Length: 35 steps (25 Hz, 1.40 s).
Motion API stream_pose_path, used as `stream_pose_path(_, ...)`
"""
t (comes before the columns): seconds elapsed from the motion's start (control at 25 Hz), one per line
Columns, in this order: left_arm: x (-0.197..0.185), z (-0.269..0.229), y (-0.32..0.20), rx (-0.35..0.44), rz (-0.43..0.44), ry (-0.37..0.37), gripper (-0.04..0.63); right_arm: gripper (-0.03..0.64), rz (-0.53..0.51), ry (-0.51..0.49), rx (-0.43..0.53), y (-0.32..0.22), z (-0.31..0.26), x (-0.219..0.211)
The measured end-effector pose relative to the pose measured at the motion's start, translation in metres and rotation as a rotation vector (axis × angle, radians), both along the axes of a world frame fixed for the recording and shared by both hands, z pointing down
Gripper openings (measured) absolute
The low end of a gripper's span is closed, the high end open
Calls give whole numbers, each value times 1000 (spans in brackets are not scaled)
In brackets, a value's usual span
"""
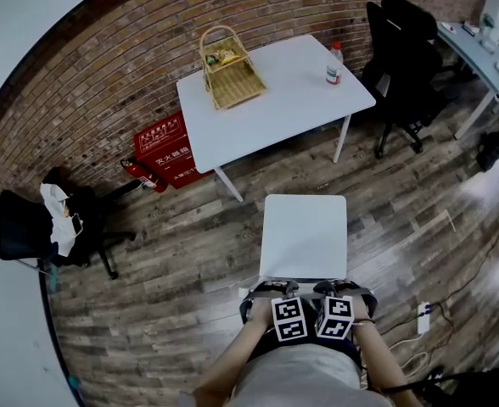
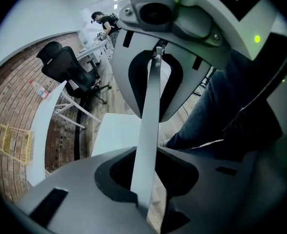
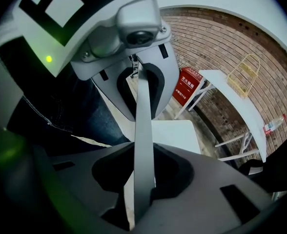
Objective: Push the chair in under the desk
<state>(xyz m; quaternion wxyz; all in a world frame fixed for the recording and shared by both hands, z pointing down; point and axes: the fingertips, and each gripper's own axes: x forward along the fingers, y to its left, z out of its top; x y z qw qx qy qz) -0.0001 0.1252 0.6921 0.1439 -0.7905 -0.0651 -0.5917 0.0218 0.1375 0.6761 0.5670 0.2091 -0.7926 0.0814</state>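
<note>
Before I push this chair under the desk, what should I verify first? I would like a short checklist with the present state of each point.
1. Left tongs closed on the backrest: ok.
2. Right tongs closed on the same backrest: ok.
3. Floor between chair and desk free: ok, only bare boards show.
4. Chair square to the desk: not ok, the desk stands askew, and its leg on the bottle's side is close to the chair's line.
5. Bottle upright and basket away from the near edge: ok.
</note>
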Motion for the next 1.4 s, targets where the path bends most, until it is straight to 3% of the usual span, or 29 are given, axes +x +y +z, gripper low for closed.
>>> stream_pose_path(0.6,37,-1,-60,16,-69,10,126,92,-52,-6,21,-59,-2,37)
stream_pose_path(1.4,65,-3,-163,12,-109,12,127,101,-115,-29,-19,-163,-3,63)
